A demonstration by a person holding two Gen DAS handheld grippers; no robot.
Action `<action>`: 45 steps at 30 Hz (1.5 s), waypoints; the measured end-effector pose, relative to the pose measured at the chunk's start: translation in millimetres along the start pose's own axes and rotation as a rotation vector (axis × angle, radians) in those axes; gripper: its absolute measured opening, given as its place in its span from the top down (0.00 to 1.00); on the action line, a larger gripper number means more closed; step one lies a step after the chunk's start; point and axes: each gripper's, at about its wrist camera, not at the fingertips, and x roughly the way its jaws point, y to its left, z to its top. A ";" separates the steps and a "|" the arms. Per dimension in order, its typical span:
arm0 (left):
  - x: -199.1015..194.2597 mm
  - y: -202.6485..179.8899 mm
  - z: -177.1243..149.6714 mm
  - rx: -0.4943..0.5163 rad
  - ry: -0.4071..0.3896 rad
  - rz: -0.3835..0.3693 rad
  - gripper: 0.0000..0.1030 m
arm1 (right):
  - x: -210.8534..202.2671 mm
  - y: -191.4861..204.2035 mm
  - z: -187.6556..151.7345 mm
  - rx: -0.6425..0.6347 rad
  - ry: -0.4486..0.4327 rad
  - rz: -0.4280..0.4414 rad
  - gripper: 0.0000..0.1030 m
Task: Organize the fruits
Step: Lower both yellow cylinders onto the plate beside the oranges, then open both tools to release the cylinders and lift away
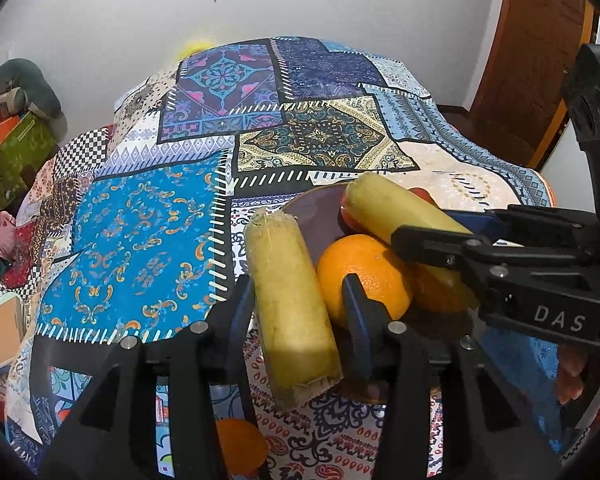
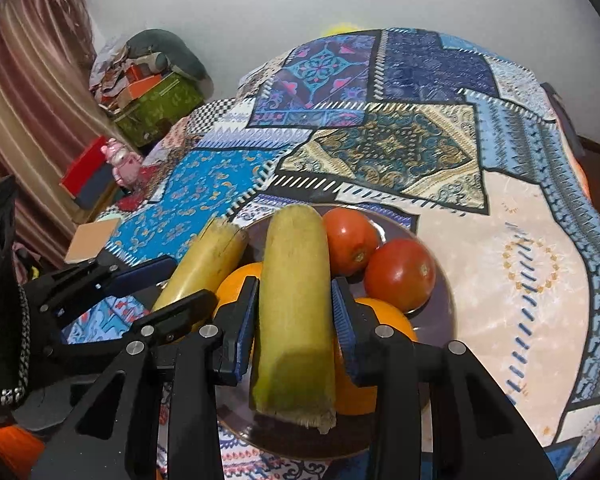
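A dark plate point(image 2: 440, 308) on the patchwork cloth holds two tomatoes point(image 2: 350, 240), two oranges point(image 2: 384, 316) and two yellow-green stalk pieces. My right gripper point(image 2: 296, 282) is shut on one stalk piece point(image 2: 296, 320), which lies over the oranges. The other stalk piece point(image 1: 288, 304) leans on the plate's left rim point(image 1: 320, 208) between the fingers of my left gripper point(image 1: 298, 284). The left pad touches it and the right pad stands off it beside an orange point(image 1: 364, 272), so this gripper is open. The two grippers are side by side over the plate.
A loose orange point(image 1: 240, 440) lies on the cloth below my left gripper. Off the table's left side are a green box point(image 2: 156, 108), a pink toy point(image 2: 120, 160) and a tan pad point(image 2: 88, 240). A wooden door point(image 1: 532, 60) stands at the right.
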 end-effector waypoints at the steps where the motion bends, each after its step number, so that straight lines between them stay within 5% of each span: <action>1: 0.0 0.6 0.1 -0.004 0.000 -0.003 0.57 | -1.4 -0.5 0.7 0.001 -0.003 0.004 0.65; 12: -0.4 -0.3 -2.9 0.007 -0.011 -0.015 0.56 | -11.9 -0.8 -6.3 -0.014 -0.005 0.013 0.65; 16: 1.1 6.5 -1.9 -0.018 0.009 -0.023 0.42 | -20.7 -3.3 -10.4 -0.012 -0.016 0.019 0.65; 20: -1.0 12.9 -6.5 -0.044 0.015 -0.045 0.40 | -29.0 -5.4 -14.0 -0.011 -0.031 0.025 0.63; 27: -34.2 14.2 -14.6 -0.027 -0.045 -0.018 0.38 | -47.3 3.3 -25.7 -0.080 -0.062 -0.032 0.63; 45: -119.2 14.8 -69.9 -0.036 -0.116 0.050 0.37 | -95.7 18.5 -79.1 -0.080 -0.090 -0.002 0.63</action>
